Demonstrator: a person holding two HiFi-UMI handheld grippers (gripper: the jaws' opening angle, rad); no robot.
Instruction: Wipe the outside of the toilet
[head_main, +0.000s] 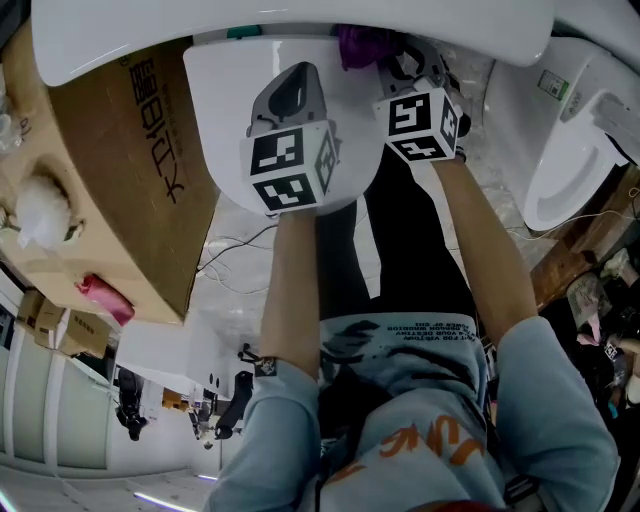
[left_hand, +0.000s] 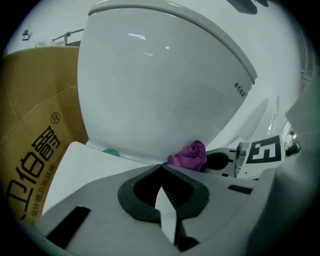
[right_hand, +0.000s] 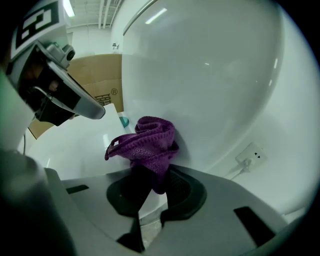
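Nearest you, your forearms reach out from pale blue sleeves, one gripper in each hand, both up against the white toilet. Your right gripper is clamped on the purple cloth: a fold of it is pinched between the black pads and the rest bunches up above the jaws, pressed against the curved outer wall of the bowl, low down where it narrows towards the base. Your left gripper sits just to the left of it with its jaws brought together, tips touching and nothing between them (it carries no cloth of its own); its tips point at the underside of the bowl, and in its view the bunched cloth shows just beyond them to the right. A small teal piece sits at the foot of the bowl, just left of the cloth. Past the toilet on your left stands a large cardboard box with printed characters on its side. To your right, further off, a second white toilet stands apart, and a wall socket with a plug in it shows low behind the bowl.
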